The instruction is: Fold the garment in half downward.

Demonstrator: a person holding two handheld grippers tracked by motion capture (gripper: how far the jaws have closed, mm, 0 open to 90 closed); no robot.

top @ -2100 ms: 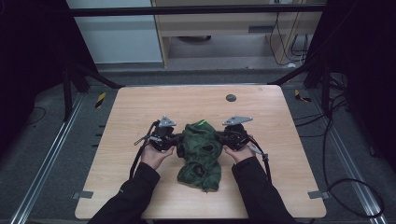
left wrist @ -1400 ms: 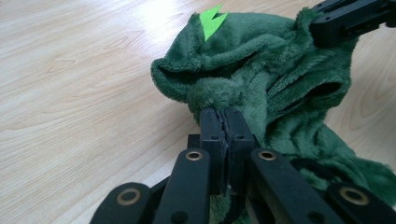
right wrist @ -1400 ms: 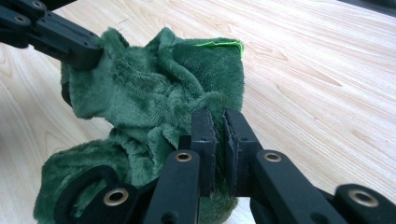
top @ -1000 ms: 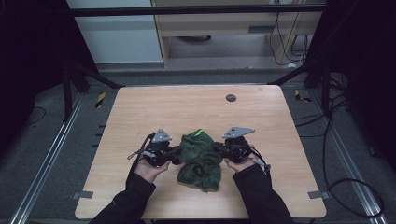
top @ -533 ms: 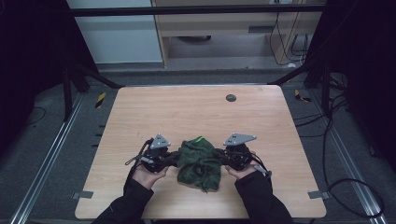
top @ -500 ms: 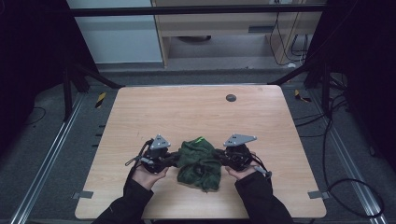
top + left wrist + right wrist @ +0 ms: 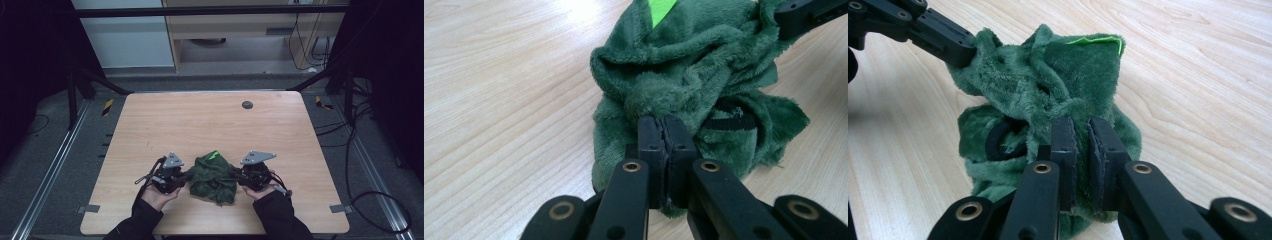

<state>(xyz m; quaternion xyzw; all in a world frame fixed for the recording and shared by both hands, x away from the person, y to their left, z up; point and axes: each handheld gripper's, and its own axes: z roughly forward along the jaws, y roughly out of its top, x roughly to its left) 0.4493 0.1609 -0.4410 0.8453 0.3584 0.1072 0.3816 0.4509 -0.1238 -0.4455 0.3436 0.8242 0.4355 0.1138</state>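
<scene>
A crumpled dark green plush cloth (image 7: 212,176) with a bright green tag (image 7: 215,154) lies bunched near the front edge of the wooden table (image 7: 200,120). My left gripper (image 7: 187,176) is shut on the cloth's left side; in the left gripper view the jaws pinch a fold of the green plush cloth (image 7: 684,75). On the cloth's right side my right gripper (image 7: 234,174) is shut too, with a thin fold of the green plush cloth (image 7: 1048,85) caught between its jaws. A black band (image 7: 998,142) shows in the folds. The other gripper's jaw tip bites the cloth at each view's top corner.
A small dark round disc (image 7: 247,104) lies on the table's far right part. Bare wood stretches behind the cloth. Metal rails and cables run on the floor to either side, and a cabinet stands beyond the table.
Both hands have drawn the cloth toward the table's front edge and slightly down. The cloth is more bunched together than before. Both grips have stayed the same.
</scene>
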